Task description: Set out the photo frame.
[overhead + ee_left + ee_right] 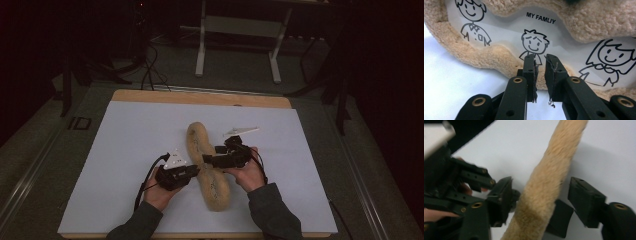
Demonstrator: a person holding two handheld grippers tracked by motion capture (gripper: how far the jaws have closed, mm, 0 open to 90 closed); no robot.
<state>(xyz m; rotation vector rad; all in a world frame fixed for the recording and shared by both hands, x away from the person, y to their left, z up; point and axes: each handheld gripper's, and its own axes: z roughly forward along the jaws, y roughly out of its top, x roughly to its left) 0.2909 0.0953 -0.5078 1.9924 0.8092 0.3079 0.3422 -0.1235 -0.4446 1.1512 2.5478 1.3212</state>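
black jaws of the left gripper [540,75] rise closest to the lens in the left gripper view, standing a narrow gap apart with nothing pinched between them; their tips sit just at the near rim of the plush frame [486,56]. inside that fuzzy tan border lies a white sheet [564,43] with stick-figure drawings and the words "my famliy". the right gripper [540,200] is spread wide, its jaws on either side of the plush frame's furry edge without pressing on it, and the left gripper shows dark just beyond that edge.

from the high view, the left gripper [196,171] meets the frame from the left and the right gripper [206,159] from the right. the long plush frame [215,192] lies lengthwise at the middle of the desk [125,135], nearer the front edge than the back, on the white surface.
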